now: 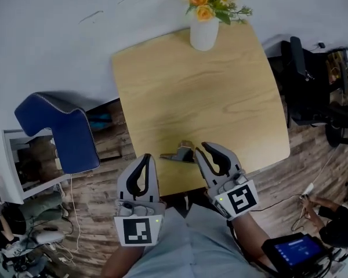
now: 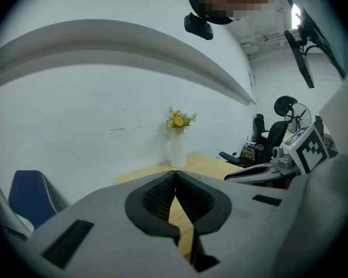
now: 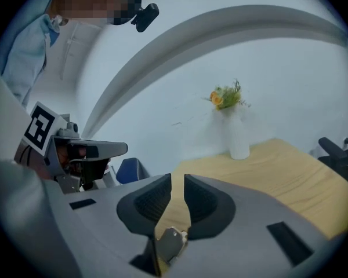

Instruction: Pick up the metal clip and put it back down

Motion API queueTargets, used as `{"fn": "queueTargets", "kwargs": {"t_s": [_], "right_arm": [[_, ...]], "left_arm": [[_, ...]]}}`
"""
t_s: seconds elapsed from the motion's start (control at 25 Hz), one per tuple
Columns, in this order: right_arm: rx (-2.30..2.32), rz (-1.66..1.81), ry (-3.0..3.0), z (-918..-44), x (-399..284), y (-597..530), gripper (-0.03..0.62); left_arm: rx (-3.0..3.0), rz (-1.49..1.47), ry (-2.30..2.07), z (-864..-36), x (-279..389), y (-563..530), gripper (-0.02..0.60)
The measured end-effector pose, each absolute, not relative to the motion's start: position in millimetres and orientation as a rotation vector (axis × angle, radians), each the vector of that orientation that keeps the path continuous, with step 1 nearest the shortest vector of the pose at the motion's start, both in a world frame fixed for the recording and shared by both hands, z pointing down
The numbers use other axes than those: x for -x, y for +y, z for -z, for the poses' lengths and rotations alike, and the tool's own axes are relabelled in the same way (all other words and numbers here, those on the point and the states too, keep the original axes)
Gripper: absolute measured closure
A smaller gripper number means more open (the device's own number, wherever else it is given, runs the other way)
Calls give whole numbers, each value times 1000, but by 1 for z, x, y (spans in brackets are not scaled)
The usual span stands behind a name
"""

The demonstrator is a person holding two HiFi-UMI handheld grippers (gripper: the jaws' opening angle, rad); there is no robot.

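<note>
right gripper view: metal clip (image 3: 169, 242) half hidden below jaws | right gripper (image 3: 177, 185) nearly closed, empty | left gripper (image 2: 175, 177) closed, empty

The left tongs (image 2: 175, 176) fill the lower half of the view. Their jaws are closed, the ribbed black pads meeting at the tips with nothing between them. Pale wood of the bench (image 2: 211, 164) shows through the slit below the tips. At the bench's far edge, against the white wall (image 2: 93, 126), stands a white vase (image 2: 177, 150) holding orange and yellow flowers (image 2: 178, 119). A blue chair (image 2: 28, 197) sits low on the left. On the right, the right tongs (image 2: 243, 174) reach in beneath their marker cube (image 2: 308, 146), with a black office chair (image 2: 281, 116) behind them.
</note>
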State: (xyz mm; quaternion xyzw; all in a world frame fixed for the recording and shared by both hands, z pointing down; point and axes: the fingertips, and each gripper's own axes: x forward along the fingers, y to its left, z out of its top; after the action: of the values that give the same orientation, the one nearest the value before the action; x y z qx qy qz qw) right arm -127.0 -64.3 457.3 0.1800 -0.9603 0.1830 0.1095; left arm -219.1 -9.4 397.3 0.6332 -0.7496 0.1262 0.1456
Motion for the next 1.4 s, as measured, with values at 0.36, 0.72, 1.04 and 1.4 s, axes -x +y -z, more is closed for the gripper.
{"fn": "queueTargets", "kwargs": {"t_s": [0.36, 0.72, 1.04, 1.4], "right_arm": [[-345, -628, -2676, -555, 144, -40, 437], [-219, -597, -2570, -603, 154, -32, 437], [-86, -515, -2518, -608, 165, -17, 467], [-167, -475, -2514, -587, 166, -10, 530]], "left_arm": [[-1658, -382, -2020, -499, 240, 4, 563], [-1571, -403, -1964, -547, 250, 16, 563], [-1567, -398, -1963, -549, 261, 19, 563], [-1641, -345, -2016, -504, 261, 14, 563]]}}
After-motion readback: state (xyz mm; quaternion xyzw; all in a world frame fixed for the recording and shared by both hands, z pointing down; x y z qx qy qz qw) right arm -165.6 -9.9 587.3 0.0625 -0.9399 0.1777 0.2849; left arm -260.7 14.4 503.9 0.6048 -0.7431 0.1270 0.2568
